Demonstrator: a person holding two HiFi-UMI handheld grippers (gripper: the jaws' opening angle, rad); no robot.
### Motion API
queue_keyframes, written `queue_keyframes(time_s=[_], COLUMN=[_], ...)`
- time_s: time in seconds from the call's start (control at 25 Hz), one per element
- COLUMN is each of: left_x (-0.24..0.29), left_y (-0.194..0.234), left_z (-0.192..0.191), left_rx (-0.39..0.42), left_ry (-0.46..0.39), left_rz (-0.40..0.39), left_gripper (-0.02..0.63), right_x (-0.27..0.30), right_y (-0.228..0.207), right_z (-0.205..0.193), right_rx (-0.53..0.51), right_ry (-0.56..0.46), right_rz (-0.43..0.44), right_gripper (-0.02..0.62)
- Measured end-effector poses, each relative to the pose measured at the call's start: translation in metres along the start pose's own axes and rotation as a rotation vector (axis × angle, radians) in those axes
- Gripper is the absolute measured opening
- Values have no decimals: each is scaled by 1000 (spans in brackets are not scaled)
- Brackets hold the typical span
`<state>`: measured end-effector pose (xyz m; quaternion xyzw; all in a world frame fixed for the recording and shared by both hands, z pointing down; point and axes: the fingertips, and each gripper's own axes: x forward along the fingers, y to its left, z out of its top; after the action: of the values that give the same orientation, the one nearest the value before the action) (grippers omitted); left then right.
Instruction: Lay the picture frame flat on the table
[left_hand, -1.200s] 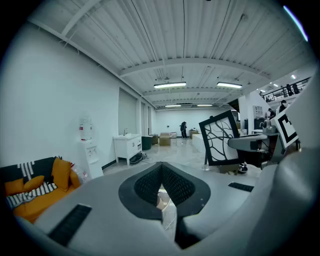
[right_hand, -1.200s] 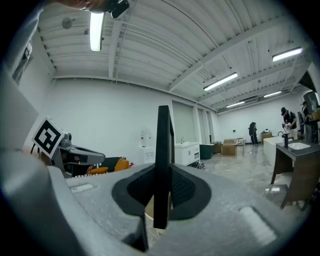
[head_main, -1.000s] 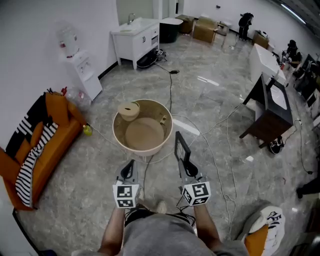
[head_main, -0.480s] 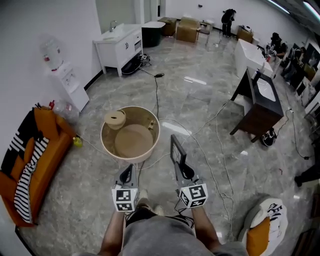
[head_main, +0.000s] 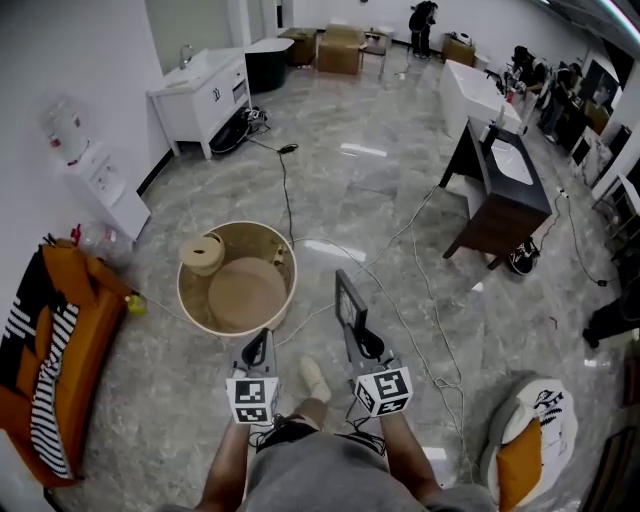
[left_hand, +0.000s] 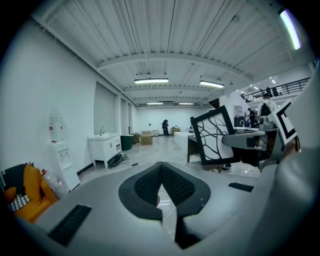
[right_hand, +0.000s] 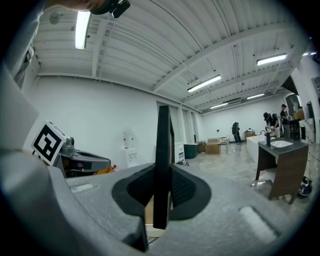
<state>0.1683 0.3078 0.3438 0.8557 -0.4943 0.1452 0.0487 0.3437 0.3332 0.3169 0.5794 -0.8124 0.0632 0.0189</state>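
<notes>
Looks like a big open showroom or test hall: polished grey stone floor (head_main: 390, 230) strewn with cables (head_main: 283, 185), white sink cabinet (head_main: 200, 85) upper left, dark washstand (head_main: 500, 195) right, water dispenser (head_main: 95, 180) far left, cardboard boxes (head_main: 340, 45) along top.

The black rectangular picture frame (head_main: 346, 302), showing dark branches on white, is standing upright, its lower edge being clamped in the right tongs (right_hand: 161, 192).
</notes>
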Motion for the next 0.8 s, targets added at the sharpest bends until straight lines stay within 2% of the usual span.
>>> queue_keyframes(time_s=[0.4,0.8], left_x=[124,224], left_y=[35,99], left_z=[30,53], left_rx=[-31,-82], left_ry=[16,28], left_rz=[-10,52], left_gripper=[17,17], right_x=[106,226], right_y=[-69,-105], right_z=[11,27], right_rx=[5,-15], right_ry=[34,69], right_rz=[7,80], right_gripper=[48,48])
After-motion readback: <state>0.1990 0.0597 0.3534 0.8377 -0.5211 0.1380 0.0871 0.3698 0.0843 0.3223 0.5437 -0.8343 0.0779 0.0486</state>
